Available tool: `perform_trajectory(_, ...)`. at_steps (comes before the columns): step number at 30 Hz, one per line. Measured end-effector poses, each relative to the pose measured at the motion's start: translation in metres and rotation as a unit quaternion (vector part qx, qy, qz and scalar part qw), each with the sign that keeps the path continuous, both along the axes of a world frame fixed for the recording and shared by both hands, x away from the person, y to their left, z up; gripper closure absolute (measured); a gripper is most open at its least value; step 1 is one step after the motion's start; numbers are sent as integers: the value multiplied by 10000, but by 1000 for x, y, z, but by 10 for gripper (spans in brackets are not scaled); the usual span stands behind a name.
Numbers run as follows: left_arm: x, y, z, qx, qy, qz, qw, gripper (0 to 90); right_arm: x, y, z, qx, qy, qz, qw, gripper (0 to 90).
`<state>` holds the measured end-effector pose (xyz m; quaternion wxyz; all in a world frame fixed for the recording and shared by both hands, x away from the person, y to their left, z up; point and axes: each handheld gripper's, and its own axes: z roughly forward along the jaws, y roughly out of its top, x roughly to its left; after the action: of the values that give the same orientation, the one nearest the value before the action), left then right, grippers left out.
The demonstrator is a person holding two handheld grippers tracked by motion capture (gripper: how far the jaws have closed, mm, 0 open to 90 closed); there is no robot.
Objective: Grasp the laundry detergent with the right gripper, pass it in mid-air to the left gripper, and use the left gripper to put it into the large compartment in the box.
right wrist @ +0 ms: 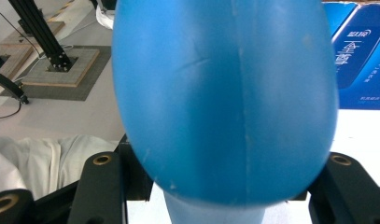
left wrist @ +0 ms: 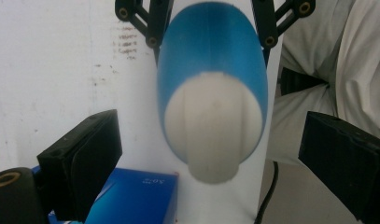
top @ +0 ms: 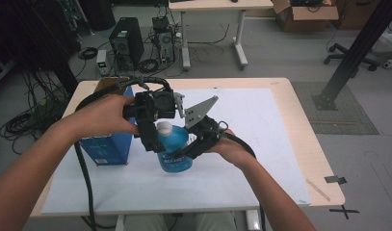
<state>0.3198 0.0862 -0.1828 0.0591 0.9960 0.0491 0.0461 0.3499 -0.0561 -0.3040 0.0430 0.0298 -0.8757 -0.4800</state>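
Right gripper is clamped on a blue bottle, steadying it near the table's middle. Left gripper hovers with jaws spread around its white cap, seemingly ready to twist it

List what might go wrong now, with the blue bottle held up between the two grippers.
1. The right gripper alone clamps the rounded blue plastic bottle; the curved, smooth body might slip from its jaws.
2. The left gripper stands open around the white ribbed cap; closing off-centre could tilt the bottle.
3. A dropped bottle could strike the blue cardboard box beside it.
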Motion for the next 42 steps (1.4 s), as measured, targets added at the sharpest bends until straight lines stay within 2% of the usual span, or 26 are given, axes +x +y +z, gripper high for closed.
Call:
perform_trajectory(21, 7, -9, -17, 30, 101, 43, 9999, 102, 3, 5, 3, 60, -16, 52, 10000, 426)
perform_trajectory(42, 8, -10, -22, 101, 164, 34, 9998, 282, 3, 7, 3, 84, -39, 58, 9999, 426)
